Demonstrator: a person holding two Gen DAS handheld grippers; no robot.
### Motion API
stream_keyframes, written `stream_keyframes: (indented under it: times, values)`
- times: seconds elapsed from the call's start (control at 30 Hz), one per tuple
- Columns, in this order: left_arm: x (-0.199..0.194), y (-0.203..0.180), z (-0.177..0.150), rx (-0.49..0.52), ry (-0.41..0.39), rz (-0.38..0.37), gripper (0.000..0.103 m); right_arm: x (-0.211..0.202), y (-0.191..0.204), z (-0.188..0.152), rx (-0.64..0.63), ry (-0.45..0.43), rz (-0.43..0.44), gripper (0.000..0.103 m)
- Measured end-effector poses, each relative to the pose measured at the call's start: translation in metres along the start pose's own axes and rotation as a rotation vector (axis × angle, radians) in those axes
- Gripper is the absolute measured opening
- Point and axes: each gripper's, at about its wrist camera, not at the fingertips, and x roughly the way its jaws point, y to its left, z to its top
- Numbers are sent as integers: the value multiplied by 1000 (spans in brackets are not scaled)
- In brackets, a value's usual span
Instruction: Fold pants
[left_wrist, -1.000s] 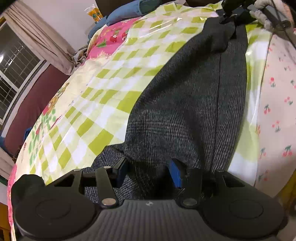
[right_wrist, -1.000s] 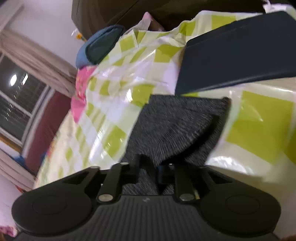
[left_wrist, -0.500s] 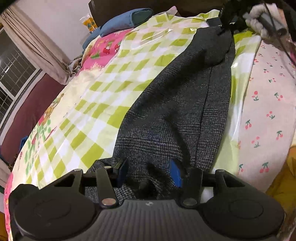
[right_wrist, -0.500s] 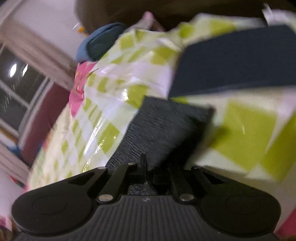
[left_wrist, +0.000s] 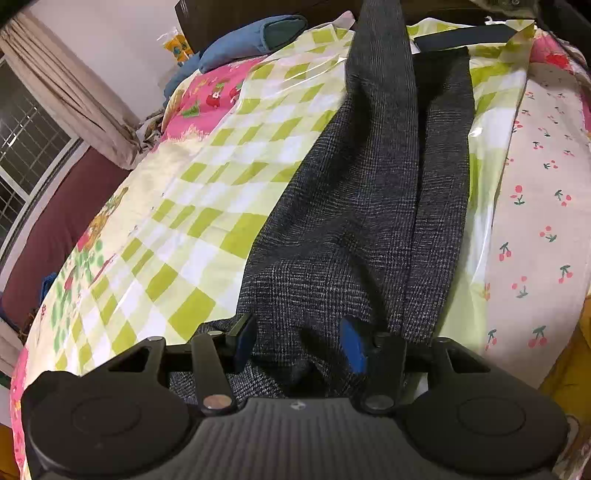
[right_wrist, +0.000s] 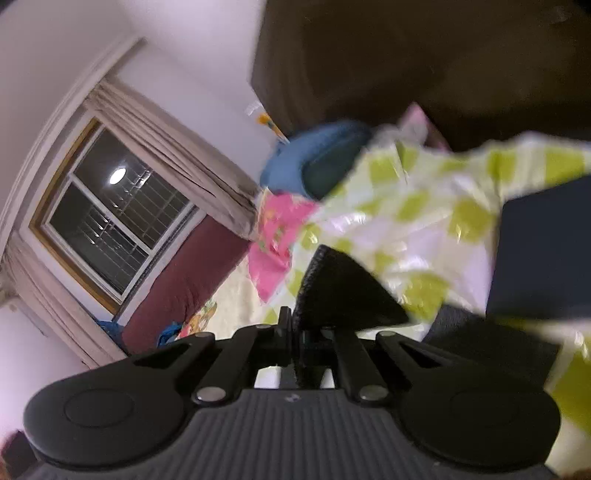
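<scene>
1. Two claws share this job, and both are on the grey checked pants (left_wrist: 369, 206), which lie lengthwise on the green-and-white checked plastic sheet (left_wrist: 207, 206) covering the bed, waist end nearest my left camera and legs running away toward twelve o'clock.
2. My right gripper (right_wrist: 295, 343) is clenched on a pant-leg hem; its jaws have just been closing, and a dark triangle of cloth now stands up from between them at about one o'clock.
3. In my left view that leg rises off the sheet as a taut strip toward twelve o'clock, while the other leg lies flat beside it at one o'clock.
4. My left gripper (left_wrist: 299, 343) sits at the waist with its jaws standing apart over bunched cloth; the blue pads (left_wrist: 352, 345) do not look pressed on it, so I count it as released.
5. I judge the step in hand is carrying the hem over toward the waist.
6. To do it well, I should keep the right pinch firm, since only a corner looks caught.
7. The left claw should pin or grip the waist so it does not drag across the slick sheet.
8. The folded navy garment (right_wrist: 546, 251) at three o'clock of my right view needs a clear berth.
</scene>
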Motion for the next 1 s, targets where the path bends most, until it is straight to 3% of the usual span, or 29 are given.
stream_keyframes:
  times: [0.1,0.17,0.2,0.3,0.37,0.57,0.63,0.67,0.73,0.77,0.83,0.9,1.0]
  values:
    - [4,-1,-3,-14,4,-9,64,10,-31,-8,36,73,-167,5]
    - [7,-5,-5,-5,7,-9,64,27,-69,-21,44,155,-398,5]
    - [6,-6,-5,0,7,-8,64,33,-84,-27,47,184,-465,5]
    - [3,-3,-6,-3,4,-14,64,25,-99,-37,121,149,-436,4]
    - [2,-1,-6,-5,7,-12,64,24,-89,-36,87,148,-450,4]
    - [-7,5,0,-33,-27,-17,64,-12,-66,-8,99,57,-341,4]
    - [-6,5,0,-34,-27,-31,64,-8,-62,-6,30,64,-382,4]
    - [-3,2,-1,-28,-19,-34,64,-1,-62,-8,-21,98,-427,11]
    - [1,-3,-4,-12,-1,-22,64,17,-71,-16,-63,180,-568,11]
    - [1,-4,-5,-8,3,-12,64,20,-76,-20,-48,185,-594,11]
    - [-5,-1,-9,-20,-7,-11,64,9,-73,-23,-16,135,-579,12]
    - [-11,5,-13,-37,-18,-12,64,-8,-56,-28,-66,99,-583,21]
    - [-20,9,-19,-47,-42,-8,64,-39,-18,-54,-152,144,-471,30]
